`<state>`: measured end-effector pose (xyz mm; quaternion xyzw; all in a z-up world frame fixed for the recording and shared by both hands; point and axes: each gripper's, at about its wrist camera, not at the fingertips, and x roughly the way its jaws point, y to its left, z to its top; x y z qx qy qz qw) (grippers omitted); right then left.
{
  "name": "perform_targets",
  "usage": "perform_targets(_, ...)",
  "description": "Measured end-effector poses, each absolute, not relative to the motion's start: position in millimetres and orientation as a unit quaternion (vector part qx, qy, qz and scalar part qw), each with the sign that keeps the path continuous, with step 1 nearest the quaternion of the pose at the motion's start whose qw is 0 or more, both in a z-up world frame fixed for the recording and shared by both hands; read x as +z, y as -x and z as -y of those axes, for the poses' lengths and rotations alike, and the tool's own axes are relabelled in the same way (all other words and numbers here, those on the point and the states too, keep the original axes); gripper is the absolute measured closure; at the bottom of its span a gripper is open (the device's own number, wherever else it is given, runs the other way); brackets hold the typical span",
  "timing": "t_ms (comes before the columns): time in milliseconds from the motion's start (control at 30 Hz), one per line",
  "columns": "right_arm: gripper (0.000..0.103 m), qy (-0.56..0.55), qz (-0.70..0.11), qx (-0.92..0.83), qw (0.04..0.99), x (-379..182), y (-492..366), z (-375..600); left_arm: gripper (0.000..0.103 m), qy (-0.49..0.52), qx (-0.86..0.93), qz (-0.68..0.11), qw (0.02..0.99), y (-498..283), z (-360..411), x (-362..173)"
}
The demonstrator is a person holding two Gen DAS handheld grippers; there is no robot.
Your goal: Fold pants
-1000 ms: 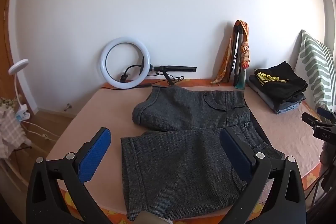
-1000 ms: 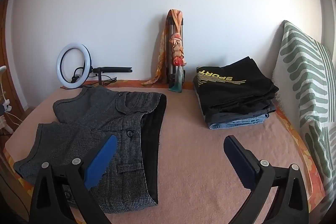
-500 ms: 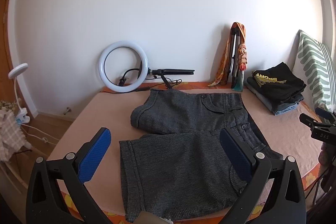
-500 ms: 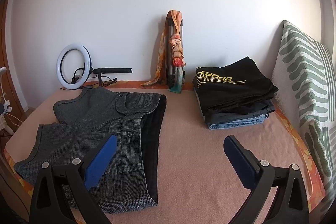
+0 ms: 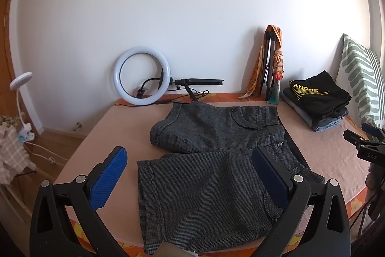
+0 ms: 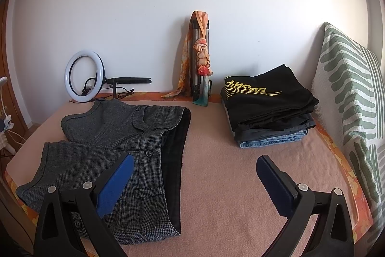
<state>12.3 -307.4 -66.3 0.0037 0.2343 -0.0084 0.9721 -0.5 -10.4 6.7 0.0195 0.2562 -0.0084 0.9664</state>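
Observation:
Dark grey checked shorts [image 5: 211, 160] lie spread flat on the pink bed cover [image 5: 101, 136], legs pointing left, waistband with dark lining to the right [image 6: 173, 160]. My left gripper [image 5: 190, 163] is open and empty, held above the near leg of the shorts. My right gripper [image 6: 195, 172] is open and empty, above the waistband edge and the bare cover to its right. The right gripper's tip also shows at the right edge of the left wrist view [image 5: 361, 143].
A stack of folded clothes [image 6: 267, 105] with a black "SPORT" shirt on top sits at the back right. A green-striped pillow [image 6: 349, 98] leans at the right. A ring light [image 5: 142, 75] and a tripod with scarves [image 6: 201, 64] stand against the wall.
Both grippers have pulled back a little from the bed, still open. The shorts have not moved.

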Motion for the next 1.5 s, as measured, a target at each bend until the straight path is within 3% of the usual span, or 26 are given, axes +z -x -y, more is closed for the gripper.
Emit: perform_targets(1500,0.0,0.0,-0.236,-0.005,0.972,-66.9,-12.4,301.7,0.0,-0.027,-0.004,-0.257,0.966,1.1,7.6,1.2)
